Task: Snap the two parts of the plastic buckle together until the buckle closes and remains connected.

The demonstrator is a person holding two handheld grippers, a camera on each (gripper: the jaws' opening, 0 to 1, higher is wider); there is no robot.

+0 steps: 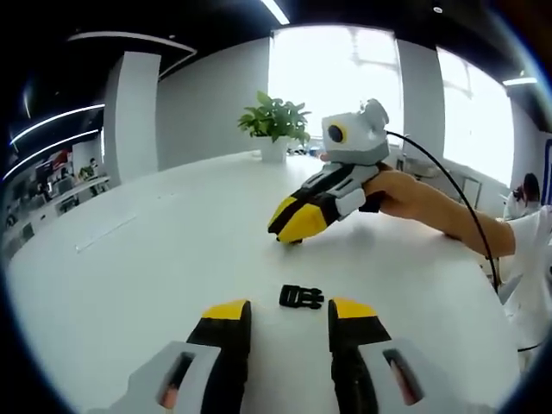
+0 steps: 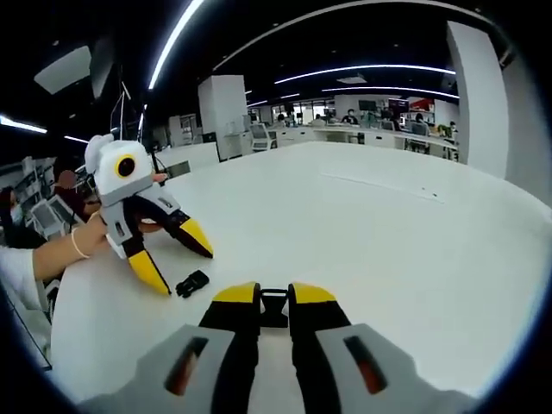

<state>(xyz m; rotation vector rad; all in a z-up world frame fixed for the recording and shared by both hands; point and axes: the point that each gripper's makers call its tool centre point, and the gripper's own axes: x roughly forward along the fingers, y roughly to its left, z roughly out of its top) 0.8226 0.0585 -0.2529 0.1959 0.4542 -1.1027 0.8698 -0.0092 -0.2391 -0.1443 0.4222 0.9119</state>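
One black buckle part (image 1: 301,297) lies flat on the white table (image 1: 155,259), just beyond my left gripper (image 1: 290,310), whose yellow-tipped jaws stand wide apart with nothing between them. In the right gripper view that same part (image 2: 191,283) rests beside the left gripper (image 2: 181,263), which a hand holds with its tips pointing down at the table. The other black buckle part (image 2: 274,306) sits pinched between the narrow jaws of my right gripper (image 2: 274,295). From the left gripper view, the right gripper (image 1: 291,231) touches down on the table farther back, and its load is hidden.
A potted plant (image 1: 274,129) stands at the table's far edge. A black cable (image 1: 448,185) trails along a person's forearm (image 1: 448,216) on the right. Office desks (image 2: 362,129) lie beyond the table's (image 2: 388,224) far side.
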